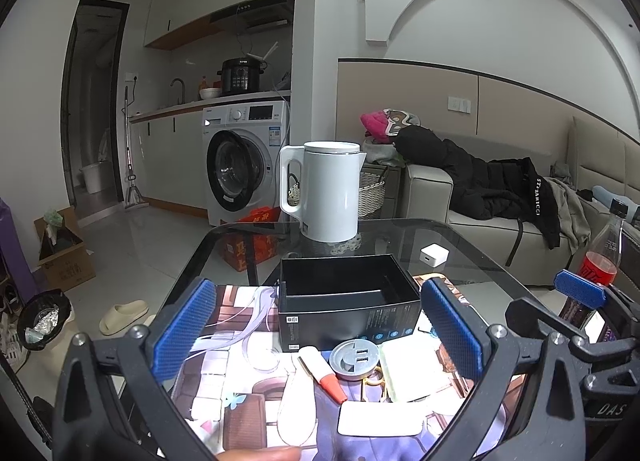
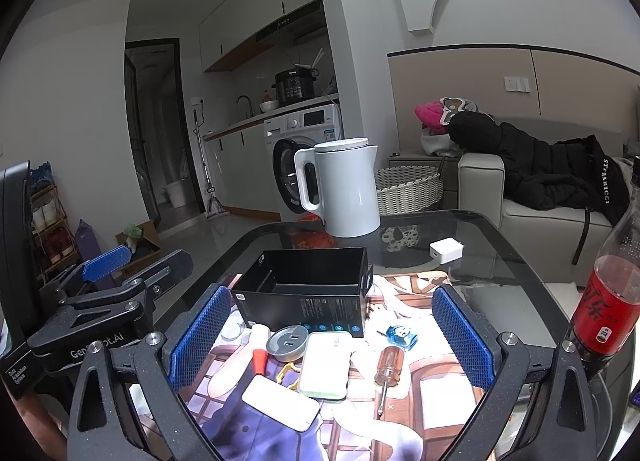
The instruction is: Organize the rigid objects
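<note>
An empty black box (image 1: pixel 347 303) (image 2: pixel 306 293) stands on the printed mat (image 1: pixel 240 401) (image 2: pixel 420 421) on the glass table. In front of it lie a white tube with a red cap (image 1: pixel 322 372) (image 2: pixel 260 347), a round grey USB puck (image 1: pixel 354 359) (image 2: pixel 287 342), a pale green power bank (image 2: pixel 325 364) (image 1: pixel 408 373), a white flat block (image 2: pixel 280 403) (image 1: pixel 378 419), an amber-handled screwdriver (image 2: pixel 387 371) and a small blue item (image 2: pixel 401 336). My left gripper (image 1: pixel 320 345) and right gripper (image 2: pixel 330 337) are both open and empty, above these items.
A white kettle (image 1: pixel 326 191) (image 2: pixel 344 187) stands at the table's far edge. A white charger cube (image 1: pixel 434 253) (image 2: pixel 446 251) lies behind the mat. A red soda bottle (image 2: pixel 608 297) (image 1: pixel 600 261) stands at the right. A sofa and washing machine lie beyond.
</note>
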Available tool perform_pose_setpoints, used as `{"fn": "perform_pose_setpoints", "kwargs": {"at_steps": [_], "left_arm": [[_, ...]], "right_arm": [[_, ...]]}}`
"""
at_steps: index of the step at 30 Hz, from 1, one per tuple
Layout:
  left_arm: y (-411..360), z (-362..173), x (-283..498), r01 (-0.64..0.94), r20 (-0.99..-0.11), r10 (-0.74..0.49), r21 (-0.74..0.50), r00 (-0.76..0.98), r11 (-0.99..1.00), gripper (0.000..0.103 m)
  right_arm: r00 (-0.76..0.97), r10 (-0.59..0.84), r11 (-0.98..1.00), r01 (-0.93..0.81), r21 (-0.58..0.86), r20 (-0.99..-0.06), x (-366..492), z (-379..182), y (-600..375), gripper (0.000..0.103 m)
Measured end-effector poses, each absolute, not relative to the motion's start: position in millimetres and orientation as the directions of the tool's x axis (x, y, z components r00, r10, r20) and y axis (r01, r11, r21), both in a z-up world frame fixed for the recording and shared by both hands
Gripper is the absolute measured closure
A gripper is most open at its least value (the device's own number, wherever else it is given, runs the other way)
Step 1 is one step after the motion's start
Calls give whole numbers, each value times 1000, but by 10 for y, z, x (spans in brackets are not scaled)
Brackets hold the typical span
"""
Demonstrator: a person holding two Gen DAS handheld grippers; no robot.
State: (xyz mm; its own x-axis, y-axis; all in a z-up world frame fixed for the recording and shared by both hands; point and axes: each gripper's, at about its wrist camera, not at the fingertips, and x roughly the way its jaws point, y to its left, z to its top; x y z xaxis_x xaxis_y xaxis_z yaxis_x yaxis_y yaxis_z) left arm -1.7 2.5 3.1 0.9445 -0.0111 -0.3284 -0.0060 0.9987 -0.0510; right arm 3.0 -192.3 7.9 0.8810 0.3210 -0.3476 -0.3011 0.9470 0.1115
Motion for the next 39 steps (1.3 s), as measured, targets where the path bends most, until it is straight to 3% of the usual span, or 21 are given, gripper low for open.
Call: {"fn": "perform_pose_setpoints", "kwargs": {"at_steps": [25, 29, 33, 36, 38, 39], "left_arm": [[55, 77, 137, 0, -365, -18, -49, 931, 999, 0], [159, 152, 416, -4, -453, -27, -68, 891, 998, 0], [247, 62, 682, -16, -558, -35, -86, 829, 996, 1], [214, -235, 919, -5, -688, -67, -102, 722, 995, 11], [154, -448, 1034, 0, -750, -67, -88, 658, 996, 19], [118, -530, 1077, 2, -772, -60, -76, 633, 997, 22]], "right_arm": [[890, 324, 946, -311, 91, -322, 25, 178, -1942, 1], [891, 303, 952, -299, 67, -338, 169, 317, -1953, 1], [847, 306, 950, -301, 83, -435, 504, 384, -1968, 3], [793, 291, 953, -288, 92, -536, 773, 332, -2008, 18], [738, 280, 953, -289, 88, -614, 923, 205, -2006, 20], [704, 275, 953, -289, 90, -654, 998, 117, -2003, 26]]}}
